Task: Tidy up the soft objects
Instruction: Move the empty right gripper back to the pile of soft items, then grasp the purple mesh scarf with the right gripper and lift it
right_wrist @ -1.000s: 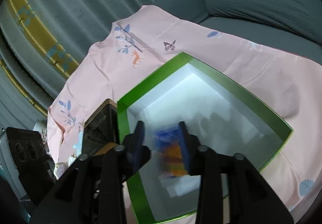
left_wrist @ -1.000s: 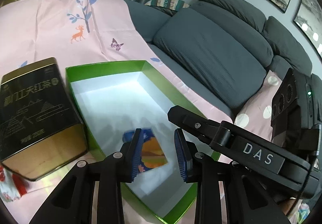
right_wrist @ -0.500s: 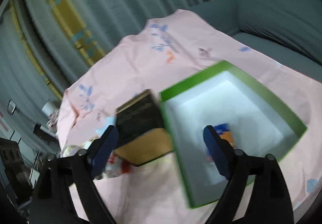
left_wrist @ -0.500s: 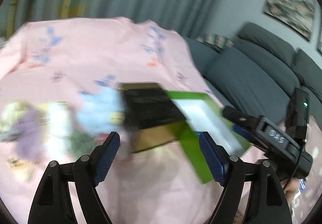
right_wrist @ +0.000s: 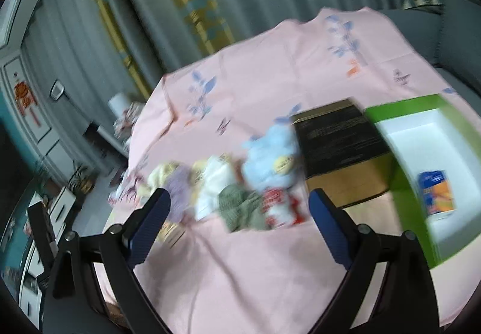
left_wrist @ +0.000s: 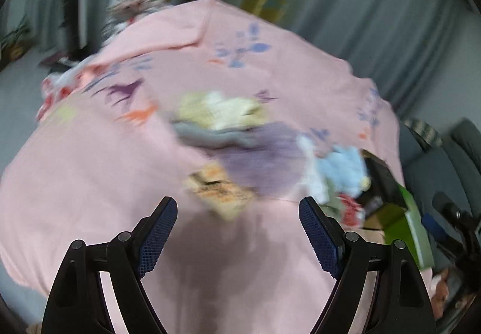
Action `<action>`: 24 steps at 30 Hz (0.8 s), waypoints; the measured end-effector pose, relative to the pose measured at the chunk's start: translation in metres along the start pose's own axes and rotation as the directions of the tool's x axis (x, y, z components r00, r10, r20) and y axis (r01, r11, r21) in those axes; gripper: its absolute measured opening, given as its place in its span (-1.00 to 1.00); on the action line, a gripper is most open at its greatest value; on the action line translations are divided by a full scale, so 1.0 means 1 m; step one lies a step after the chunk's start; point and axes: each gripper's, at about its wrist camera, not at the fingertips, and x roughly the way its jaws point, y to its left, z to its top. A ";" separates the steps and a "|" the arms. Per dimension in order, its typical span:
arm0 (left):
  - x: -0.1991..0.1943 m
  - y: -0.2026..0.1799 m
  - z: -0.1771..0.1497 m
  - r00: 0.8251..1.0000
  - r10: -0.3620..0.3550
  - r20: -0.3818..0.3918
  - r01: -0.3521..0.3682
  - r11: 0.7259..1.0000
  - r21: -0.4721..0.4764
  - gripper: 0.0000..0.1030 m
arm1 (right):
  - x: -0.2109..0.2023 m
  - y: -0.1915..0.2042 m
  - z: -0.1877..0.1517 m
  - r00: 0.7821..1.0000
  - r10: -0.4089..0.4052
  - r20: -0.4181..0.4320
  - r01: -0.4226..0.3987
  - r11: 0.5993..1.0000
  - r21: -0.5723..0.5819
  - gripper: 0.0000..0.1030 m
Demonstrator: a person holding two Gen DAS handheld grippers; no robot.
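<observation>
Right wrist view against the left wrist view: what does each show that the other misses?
Only the right wrist view looks into the green box, with a blue and orange packet on its white floor. Only the left wrist view shows the right gripper at its edge. Both share the pink cloth, the blurred pile of soft toys, the black and gold tin, and open, empty jaws in the foreground.

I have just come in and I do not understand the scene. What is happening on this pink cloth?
A person holds two grippers over a pink printed cloth and is sorting soft things. Both the left gripper and the right gripper are open and hold nothing. One blue and orange packet already lies in the green box. A blurred heap waits beside a black and gold tin: a light blue plush toy, an olive knit piece and others.
</observation>
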 end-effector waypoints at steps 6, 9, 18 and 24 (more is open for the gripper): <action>-0.001 0.036 0.002 1.000 0.020 -0.017 -0.021 0.998 -0.067 0.62 | 0.063 0.053 -0.006 0.989 0.052 -0.135 -0.061 0.996 -0.063 0.65; -0.004 0.043 0.003 0.999 0.026 -0.022 -0.028 0.996 -0.080 0.62 | 0.098 0.078 0.001 0.985 -0.005 -0.170 -0.017 0.992 -0.128 0.40; -0.010 0.050 0.009 1.000 -0.002 -0.022 -0.001 0.996 -0.094 0.62 | 0.182 0.101 0.004 0.963 -0.122 -0.241 0.077 0.979 -0.187 -0.53; -0.010 0.051 0.009 0.999 -0.015 -0.031 0.012 0.995 -0.103 0.62 | 0.163 0.088 0.002 0.981 -0.034 -0.191 0.012 0.994 -0.112 -0.88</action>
